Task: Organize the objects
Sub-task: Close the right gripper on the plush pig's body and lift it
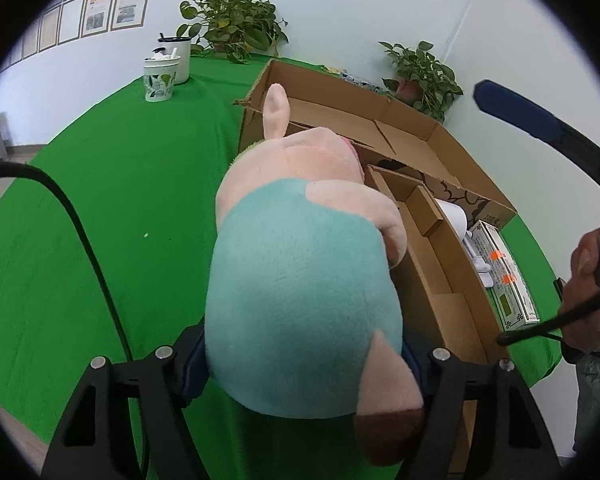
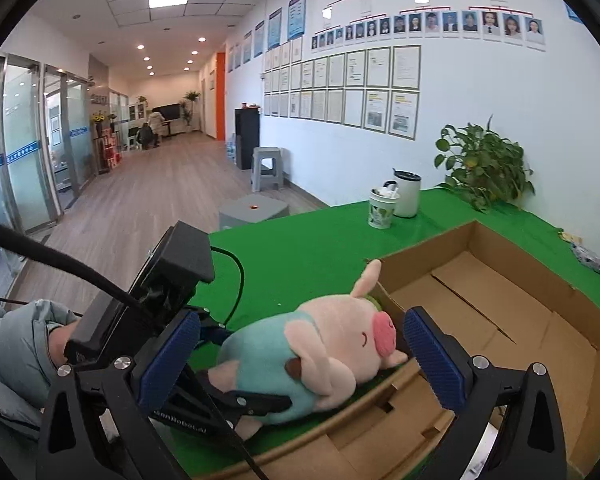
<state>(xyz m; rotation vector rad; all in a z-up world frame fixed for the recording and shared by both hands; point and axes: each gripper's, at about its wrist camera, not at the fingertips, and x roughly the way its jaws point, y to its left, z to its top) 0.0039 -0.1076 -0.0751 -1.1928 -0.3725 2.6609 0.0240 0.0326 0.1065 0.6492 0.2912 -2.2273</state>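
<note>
While left claw (image 1: 304,364) grips plush pig (image 1: 300,280) | right claw (image 2: 300,364) released, empty | cardboard box (image 2: 540,280) beside.

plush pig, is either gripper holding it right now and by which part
The left gripper clamps the plush pig around its teal rear body. The right gripper is open, holding nothing.

Not much you can actually read here. The black arm of the left gripper (image 2: 236,404) has pale lettering that ends in something like "Robot.AI", but its start is cut off. The cardboard box (image 1: 496,210) has a small print at one corner starting "10", rest too tiny. The wall sheets (image 2: 380,80) and green-white carton (image 1: 512,280) are just blur.
</note>
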